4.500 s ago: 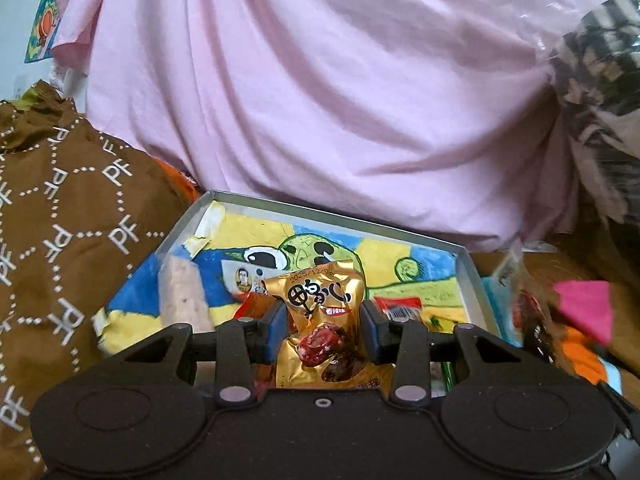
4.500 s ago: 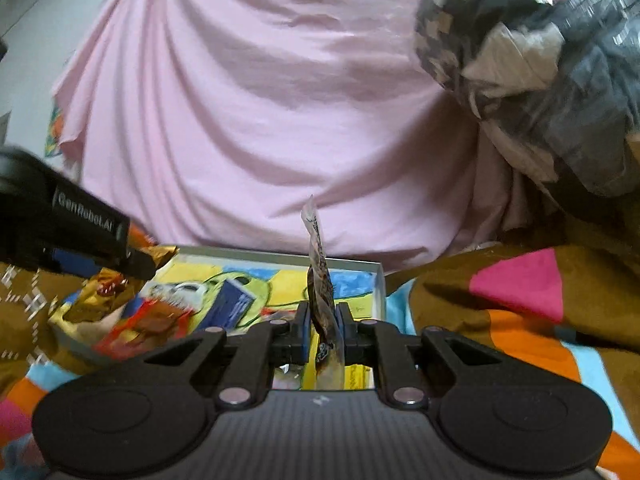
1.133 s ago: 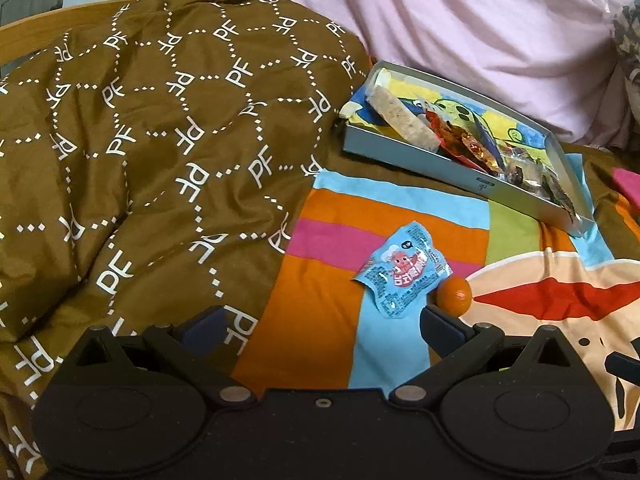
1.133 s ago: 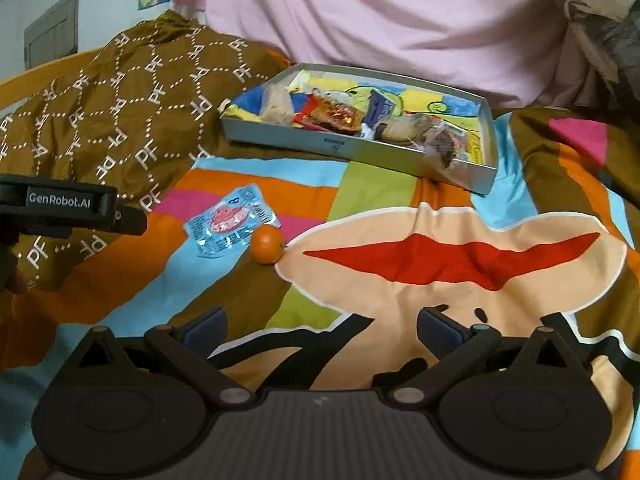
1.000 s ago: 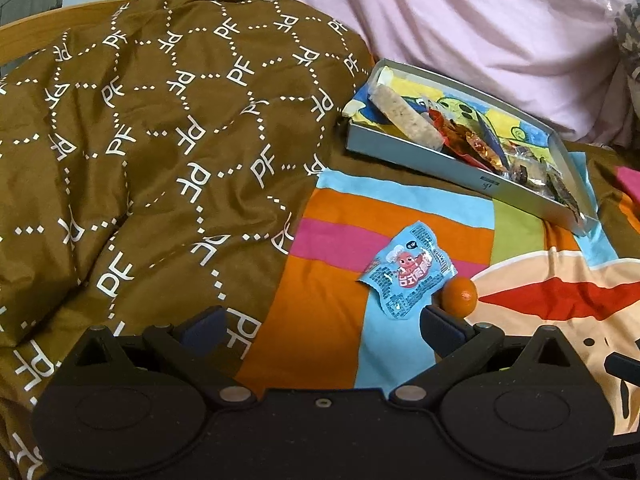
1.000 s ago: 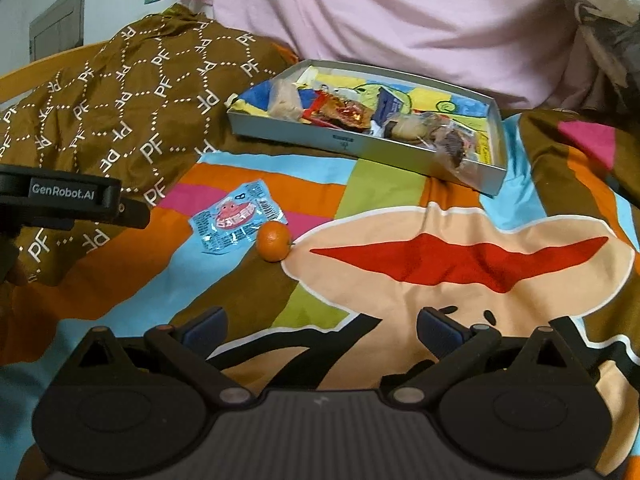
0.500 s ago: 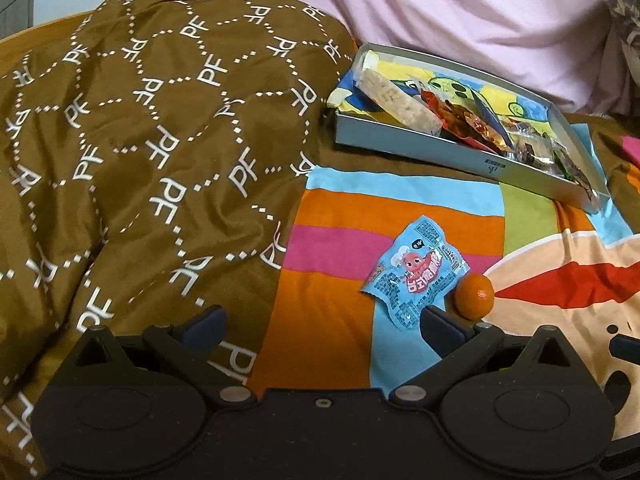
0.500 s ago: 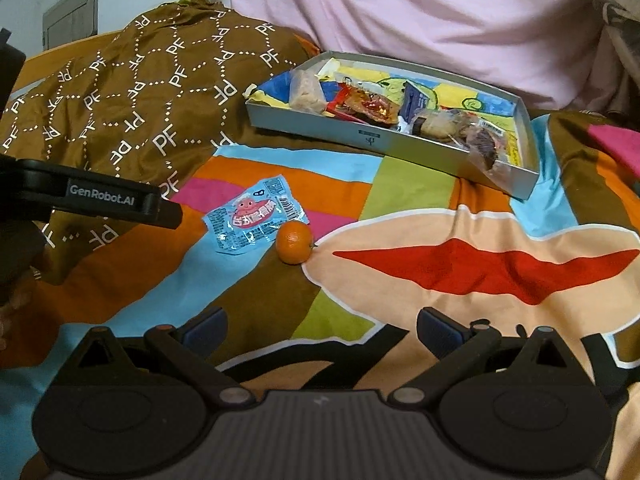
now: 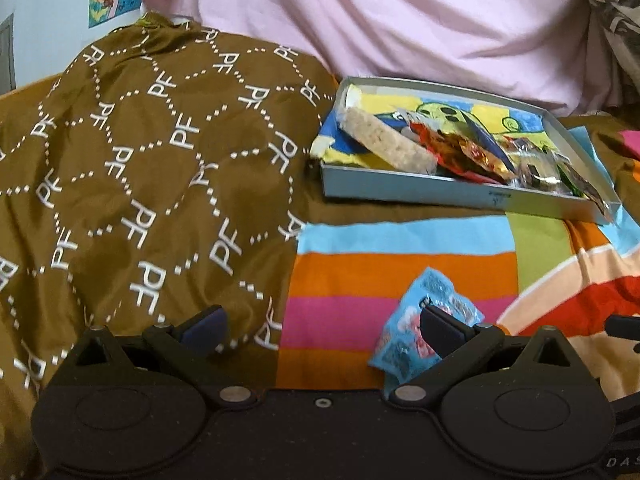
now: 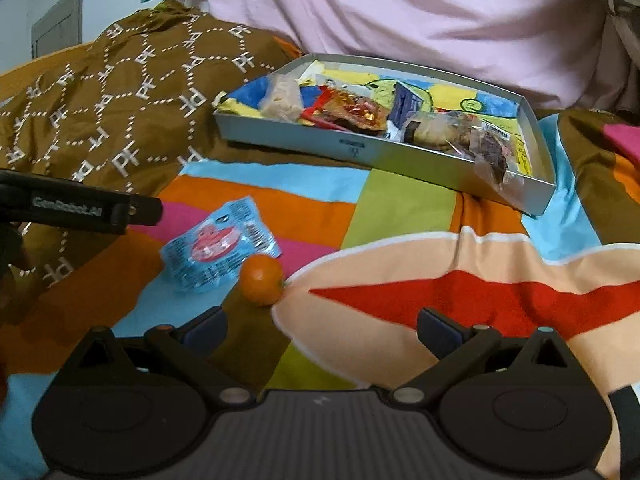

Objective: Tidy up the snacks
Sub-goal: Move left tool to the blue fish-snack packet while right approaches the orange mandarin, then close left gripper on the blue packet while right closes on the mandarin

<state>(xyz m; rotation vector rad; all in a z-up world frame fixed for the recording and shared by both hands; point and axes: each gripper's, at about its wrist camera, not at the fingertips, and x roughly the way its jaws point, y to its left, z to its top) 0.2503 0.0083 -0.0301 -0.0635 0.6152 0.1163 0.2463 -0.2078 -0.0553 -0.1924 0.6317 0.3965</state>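
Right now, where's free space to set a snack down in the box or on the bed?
The box is crowded along its near wall; its far strip behind the snacks is bare. On the blanket, the patch between the box and the orange is clear. The blue packet touches the orange.

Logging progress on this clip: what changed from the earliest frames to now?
Both grippers let go. The left gripper released its gold packet, the right gripper its thin clear packet; both are open, pulled back from the shallow grey tray. The left now nears the light-blue snack packet. That packet and the small orange fruit stayed on the blanket.
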